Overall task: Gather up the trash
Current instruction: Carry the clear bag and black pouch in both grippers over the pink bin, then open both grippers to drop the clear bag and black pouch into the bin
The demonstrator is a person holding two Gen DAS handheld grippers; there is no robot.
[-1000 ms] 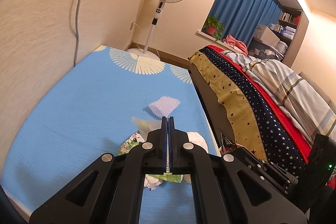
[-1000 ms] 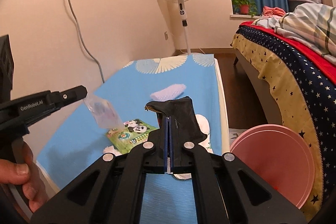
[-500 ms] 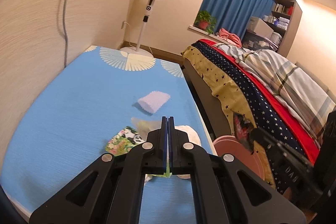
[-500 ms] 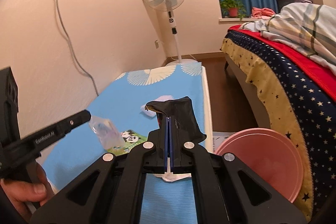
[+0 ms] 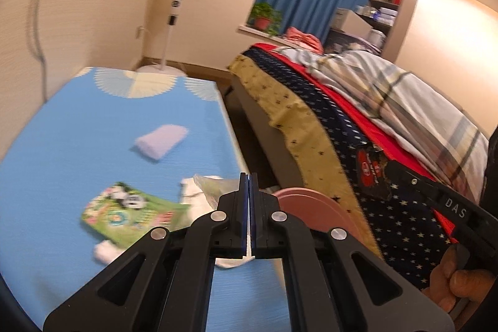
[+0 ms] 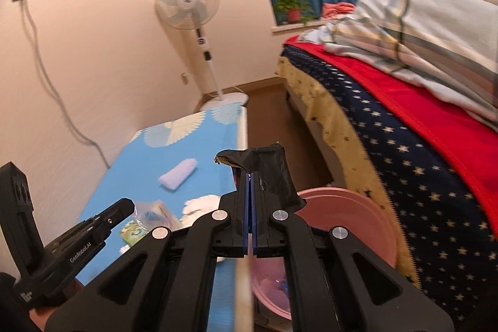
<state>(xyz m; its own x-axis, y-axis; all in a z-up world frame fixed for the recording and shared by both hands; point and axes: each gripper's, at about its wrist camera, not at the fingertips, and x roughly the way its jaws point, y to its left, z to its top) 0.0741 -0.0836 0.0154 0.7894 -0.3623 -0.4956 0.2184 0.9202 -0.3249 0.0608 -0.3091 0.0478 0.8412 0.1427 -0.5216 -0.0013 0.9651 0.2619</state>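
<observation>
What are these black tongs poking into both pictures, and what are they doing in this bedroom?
There is no robot. A person holds a hand tool in each hand, and each tool has a wide-angle camera that looks along its two fingers. One picture comes from the left tool, the other from the right.

The left tongs are shut on a crumpled clear plastic wrapper. The right tongs are shut on a black snack wrapper. Each picture also shows the other tool from the side, with part of the hand gripping it.

On the blue mat lie a folded pale cloth, a green packet with pandas and some white tissues. Beside the mat, next to the bed, stands a pink bin, probably where the trash goes.
</observation>
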